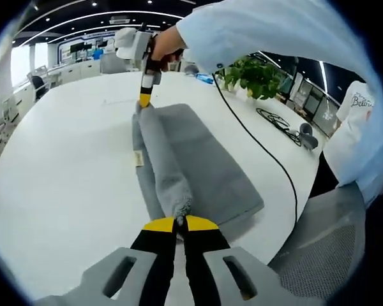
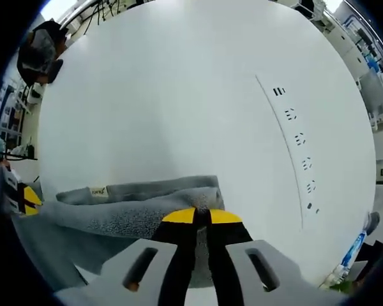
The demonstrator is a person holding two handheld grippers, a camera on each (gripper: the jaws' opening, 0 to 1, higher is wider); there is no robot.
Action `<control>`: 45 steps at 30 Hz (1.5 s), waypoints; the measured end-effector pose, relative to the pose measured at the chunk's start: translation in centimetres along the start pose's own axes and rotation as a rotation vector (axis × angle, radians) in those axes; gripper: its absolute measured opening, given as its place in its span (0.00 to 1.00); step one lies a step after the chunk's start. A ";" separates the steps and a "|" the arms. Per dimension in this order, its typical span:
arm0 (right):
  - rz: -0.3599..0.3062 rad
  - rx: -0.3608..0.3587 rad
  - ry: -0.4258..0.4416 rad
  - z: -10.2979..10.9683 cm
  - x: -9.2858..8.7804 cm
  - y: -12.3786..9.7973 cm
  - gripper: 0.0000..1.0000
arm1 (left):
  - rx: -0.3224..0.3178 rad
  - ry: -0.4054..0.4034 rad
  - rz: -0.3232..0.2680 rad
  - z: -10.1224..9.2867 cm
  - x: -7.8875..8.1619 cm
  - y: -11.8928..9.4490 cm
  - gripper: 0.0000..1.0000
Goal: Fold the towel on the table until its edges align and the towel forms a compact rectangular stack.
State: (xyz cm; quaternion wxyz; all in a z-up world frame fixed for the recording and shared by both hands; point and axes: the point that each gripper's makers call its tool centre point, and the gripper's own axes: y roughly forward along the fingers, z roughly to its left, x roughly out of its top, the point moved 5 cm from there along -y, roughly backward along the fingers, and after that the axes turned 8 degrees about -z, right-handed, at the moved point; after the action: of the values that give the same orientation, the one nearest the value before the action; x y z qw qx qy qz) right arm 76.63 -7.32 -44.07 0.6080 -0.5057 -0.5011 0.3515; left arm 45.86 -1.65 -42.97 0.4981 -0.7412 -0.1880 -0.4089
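The grey towel [image 1: 191,159] lies on the white table [image 1: 64,166], one long edge lifted. The left tool [image 1: 180,223] and right tool [image 2: 202,215] each pinch a corner of it. Carrying both corners across level and together should line up the edges.

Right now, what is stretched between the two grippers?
The grey towel: in the left gripper view a raised fold of it runs from the left gripper to the right gripper.
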 end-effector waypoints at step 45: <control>-0.155 -0.047 -0.048 -1.8 2.0 -0.8 0.15 | 0.057 -0.044 0.078 2.6 -2.1 -0.2 0.17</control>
State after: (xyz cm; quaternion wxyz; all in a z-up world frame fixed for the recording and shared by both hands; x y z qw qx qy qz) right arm 78.78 -6.11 -42.77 0.6092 -0.4708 -0.5613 0.3036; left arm 45.54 1.05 -44.95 0.5306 -0.7421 -0.1813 -0.3673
